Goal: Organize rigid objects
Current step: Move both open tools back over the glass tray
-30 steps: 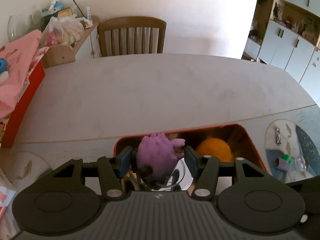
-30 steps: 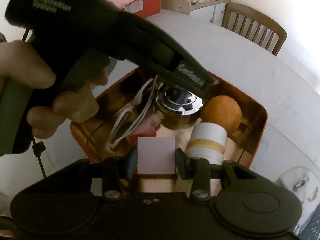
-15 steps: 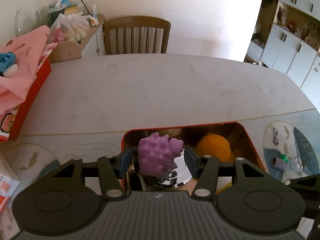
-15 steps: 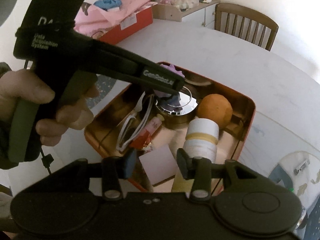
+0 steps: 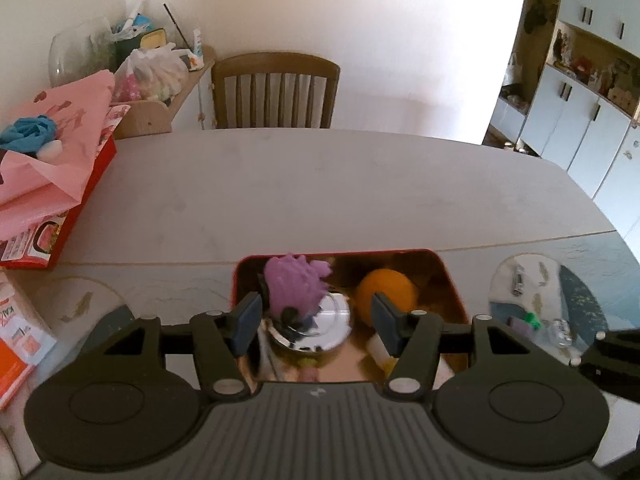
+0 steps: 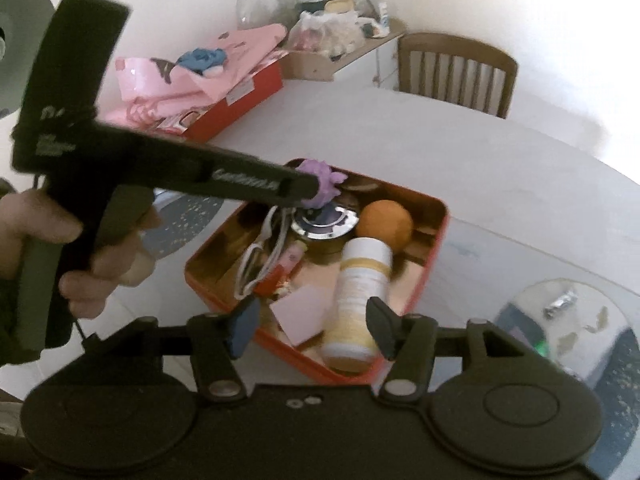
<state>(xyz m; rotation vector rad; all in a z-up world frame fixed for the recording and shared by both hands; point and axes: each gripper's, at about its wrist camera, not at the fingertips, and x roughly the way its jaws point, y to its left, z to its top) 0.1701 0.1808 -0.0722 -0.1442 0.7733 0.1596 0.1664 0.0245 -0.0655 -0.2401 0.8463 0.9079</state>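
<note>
The left hand-held gripper (image 5: 314,322) is matte black: two angular fingers with blue pads (image 5: 247,317), silver screws at the pivots, a round disc at either side and a ribbed grey housing with a small white mark. The right hand-held gripper (image 6: 308,326) has the same build, with a smooth black housing. Seen from the right wrist, the left one has a long black body with white lettering, a grey-green grip in the left hand (image 6: 80,256) and a thin black cable below.

Left tool (image 6: 316,190) hides part of the purple toy (image 6: 326,184) (motion-blurred).
</note>
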